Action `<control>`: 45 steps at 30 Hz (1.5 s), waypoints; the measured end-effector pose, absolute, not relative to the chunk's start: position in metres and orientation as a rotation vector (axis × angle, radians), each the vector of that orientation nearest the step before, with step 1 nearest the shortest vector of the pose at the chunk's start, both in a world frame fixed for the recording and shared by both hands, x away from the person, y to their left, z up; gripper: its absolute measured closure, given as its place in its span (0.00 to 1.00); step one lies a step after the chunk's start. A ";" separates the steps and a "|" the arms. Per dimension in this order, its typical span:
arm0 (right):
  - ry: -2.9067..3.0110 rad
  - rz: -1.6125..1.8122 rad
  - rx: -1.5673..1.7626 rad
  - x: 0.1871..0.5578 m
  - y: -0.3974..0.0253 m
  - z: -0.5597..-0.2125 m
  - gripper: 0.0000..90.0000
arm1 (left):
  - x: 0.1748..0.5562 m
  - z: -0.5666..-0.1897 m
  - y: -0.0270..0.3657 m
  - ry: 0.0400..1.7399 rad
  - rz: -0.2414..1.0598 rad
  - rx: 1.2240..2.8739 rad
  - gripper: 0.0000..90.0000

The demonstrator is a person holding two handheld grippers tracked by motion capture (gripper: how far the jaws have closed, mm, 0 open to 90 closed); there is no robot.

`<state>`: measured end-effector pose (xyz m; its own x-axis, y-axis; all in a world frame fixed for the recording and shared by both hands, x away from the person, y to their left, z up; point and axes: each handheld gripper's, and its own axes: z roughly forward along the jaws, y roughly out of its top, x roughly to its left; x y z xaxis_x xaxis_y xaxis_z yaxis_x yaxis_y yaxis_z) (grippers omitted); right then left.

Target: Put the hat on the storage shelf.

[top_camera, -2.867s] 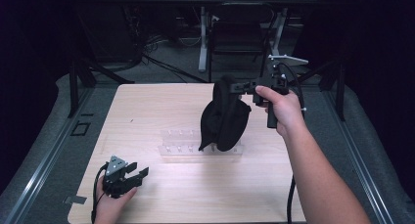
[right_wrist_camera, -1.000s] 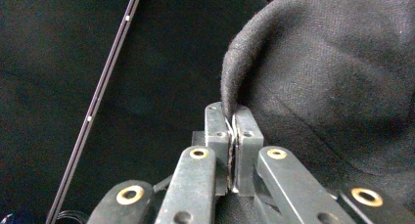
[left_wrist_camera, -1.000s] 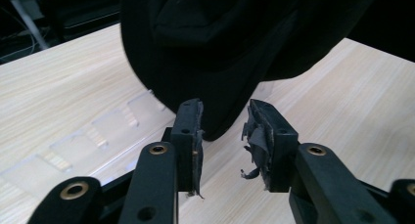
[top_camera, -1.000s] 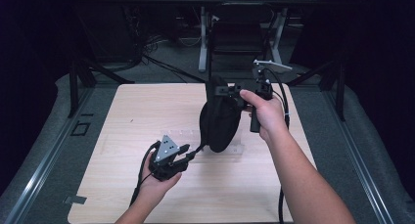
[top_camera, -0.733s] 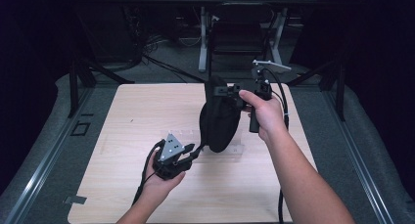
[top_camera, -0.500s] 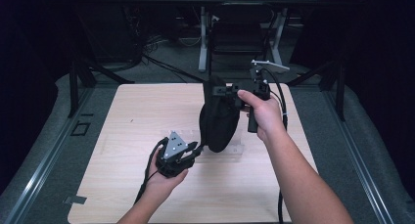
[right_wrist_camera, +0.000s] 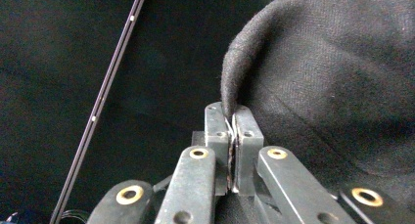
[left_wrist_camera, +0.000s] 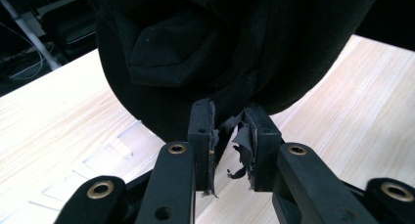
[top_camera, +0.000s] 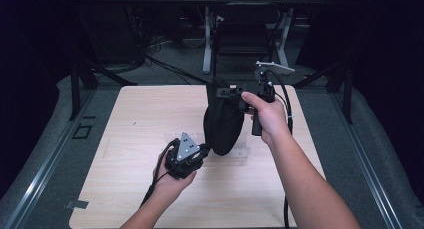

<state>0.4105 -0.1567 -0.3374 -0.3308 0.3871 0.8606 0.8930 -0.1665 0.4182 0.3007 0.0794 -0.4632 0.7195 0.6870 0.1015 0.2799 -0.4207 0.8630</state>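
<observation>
A black cloth bag (top_camera: 223, 124) hangs above the middle of the table, held by its top edge. My right gripper (top_camera: 221, 92) is shut on that edge, and in the right gripper view a fold of the black cloth (right_wrist_camera: 342, 77) is pinched between the closed jaws of the right gripper (right_wrist_camera: 227, 111). My left gripper (top_camera: 205, 150) sits low on the table at the bag's bottom. In the left gripper view the jaws of the left gripper (left_wrist_camera: 230, 111) stand a little apart, tips touching the lower edge of the bag (left_wrist_camera: 220, 48), with table showing through the gap.
A clear plastic tray (top_camera: 172, 139) lies flat on the light wooden table (top_camera: 125, 109) under the bag; its edge shows as the clear tray (left_wrist_camera: 98, 160) in the left gripper view. Dark floor, cables and desk legs (top_camera: 206, 39) lie beyond the far edge.
My left gripper has moved from the table's front left to the right, up to the bag's bottom. The right gripper, still holding the bag, has drifted slightly left.
</observation>
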 end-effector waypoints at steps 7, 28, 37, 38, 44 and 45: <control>-1.652 -1.512 -1.458 0.411 -0.155 -0.338 0.97 | 0.300 -0.463 0.079 0.720 0.588 2.037 0.89; -1.653 -1.573 -1.404 0.402 -0.162 -0.330 0.88 | 0.297 -0.467 0.084 0.716 0.632 2.039 0.93; -1.697 -1.604 -1.427 0.395 -0.172 -0.326 0.87 | 0.296 -0.469 0.093 0.720 0.677 2.048 0.94; -1.705 -1.604 -1.427 0.394 -0.173 -0.326 0.87 | 0.296 -0.469 0.094 0.722 0.674 2.047 0.94; -1.763 -1.614 -1.436 0.389 -0.177 -0.323 0.87 | 0.296 -0.473 0.100 0.731 0.673 2.045 0.94; -1.771 -1.613 -1.439 0.389 -0.179 -0.323 0.87 | 0.297 -0.474 0.101 0.727 0.679 2.049 0.94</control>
